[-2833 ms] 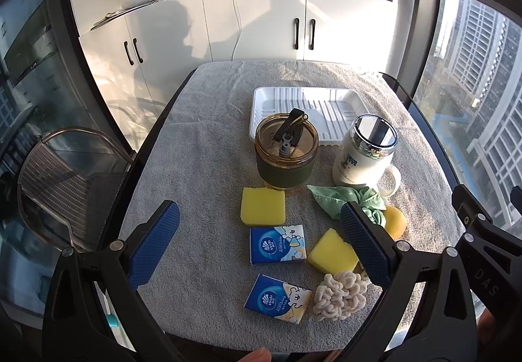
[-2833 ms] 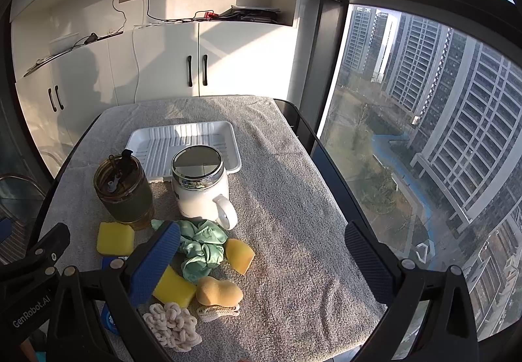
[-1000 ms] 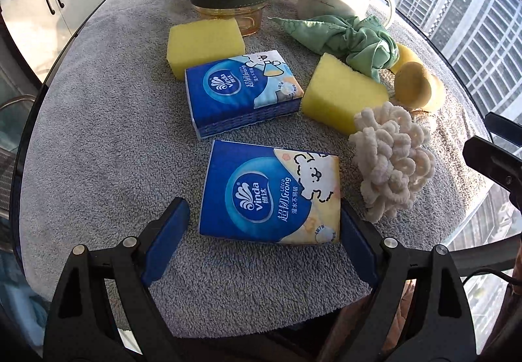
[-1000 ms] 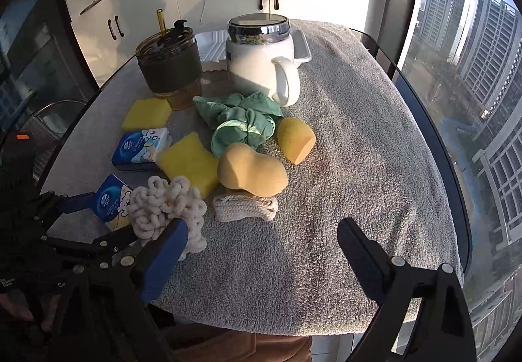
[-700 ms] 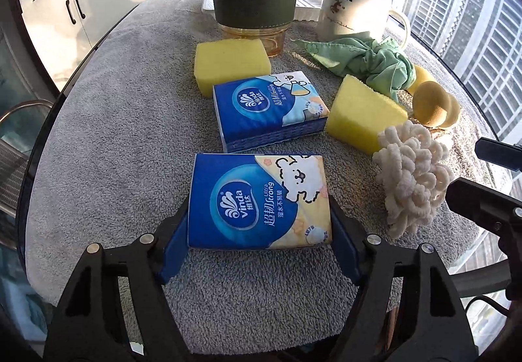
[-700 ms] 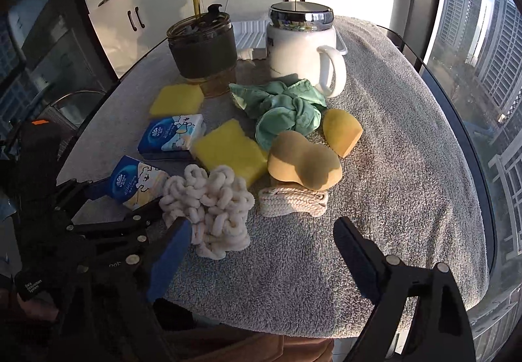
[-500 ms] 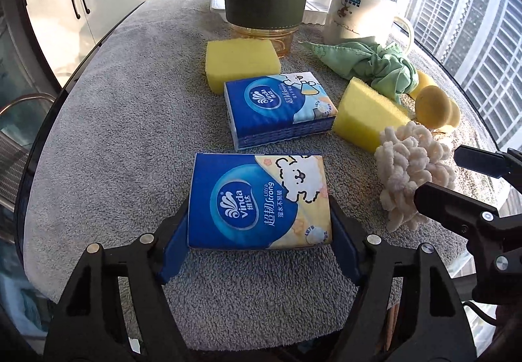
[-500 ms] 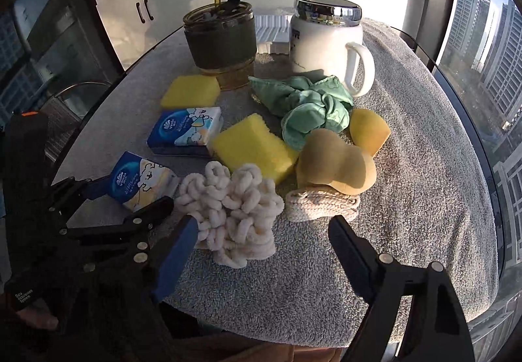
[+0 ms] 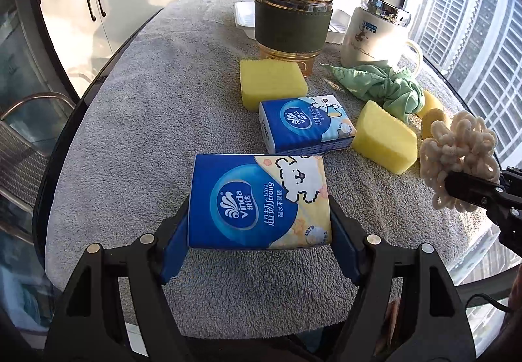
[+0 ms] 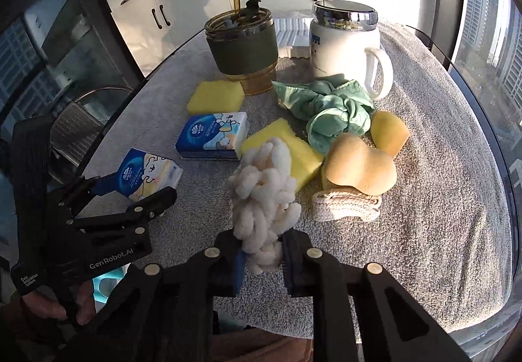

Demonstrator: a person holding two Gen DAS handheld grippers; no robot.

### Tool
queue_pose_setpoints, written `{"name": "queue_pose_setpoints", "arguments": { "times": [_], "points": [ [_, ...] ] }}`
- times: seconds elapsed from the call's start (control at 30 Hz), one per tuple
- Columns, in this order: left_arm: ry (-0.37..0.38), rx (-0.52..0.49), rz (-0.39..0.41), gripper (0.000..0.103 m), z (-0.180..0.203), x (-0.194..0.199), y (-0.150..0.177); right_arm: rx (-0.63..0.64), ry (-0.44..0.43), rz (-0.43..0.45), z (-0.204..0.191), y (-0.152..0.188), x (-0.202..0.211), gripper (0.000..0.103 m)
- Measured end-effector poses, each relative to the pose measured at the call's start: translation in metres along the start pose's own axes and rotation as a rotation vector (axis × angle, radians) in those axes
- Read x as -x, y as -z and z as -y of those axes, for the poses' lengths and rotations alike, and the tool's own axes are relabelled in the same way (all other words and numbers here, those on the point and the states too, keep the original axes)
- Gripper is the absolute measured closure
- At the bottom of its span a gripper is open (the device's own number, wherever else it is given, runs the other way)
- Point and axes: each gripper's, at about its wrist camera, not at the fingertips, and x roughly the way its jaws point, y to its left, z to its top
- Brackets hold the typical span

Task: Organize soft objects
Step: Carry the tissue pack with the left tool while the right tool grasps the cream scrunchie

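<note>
Left gripper (image 9: 259, 231): clamped on tissue pack (image 9: 259, 199), nearest the tumbler (image 9: 293, 22).
Right gripper (image 10: 261, 259): pinching knitted puff (image 10: 264, 195).
Risk: loops slipping out.

Black hand-held gripper (image 9: 259, 225) frames carry blue pads, silver screws and white "GenRobot.AI" lettering.

Soft goods on cloth-covered surface (image 9: 137, 120): materials and finishes

Grey terry towelling is showing a rough, looped pile; tissue pack (image 9: 257, 199) is gleaming in glossy plastic film; yellow sponge (image 9: 272, 83) is looking matt and porous; cream knotted scrubber (image 10: 264, 195) is appearing fuzzy; mug (image 10: 339, 49) is shining, glazed ceramic under a polished metal lid.
</note>
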Motion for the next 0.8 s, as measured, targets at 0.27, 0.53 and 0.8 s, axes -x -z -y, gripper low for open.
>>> {"name": "queue_pose_setpoints", "arguments": {
  "times": [0.27,0.53,0.8],
  "points": [
    [-0.114,0.012,0.047,0.03,-0.034,0.003,-0.023,-0.112,0.133,0.018,0.071,-0.004,0.033,0.083],
    [-0.199,0.066,0.099,0.03,-0.071,-0.012,-0.057,-0.158,0.313,0.026,0.142,-0.028,0.013,0.083],
    [-0.234,0.112,0.107,0.03,-0.099,-0.044,-0.095,-0.191,0.34,0.044,0.188,-0.067,-0.008,0.082]
  ]
}}
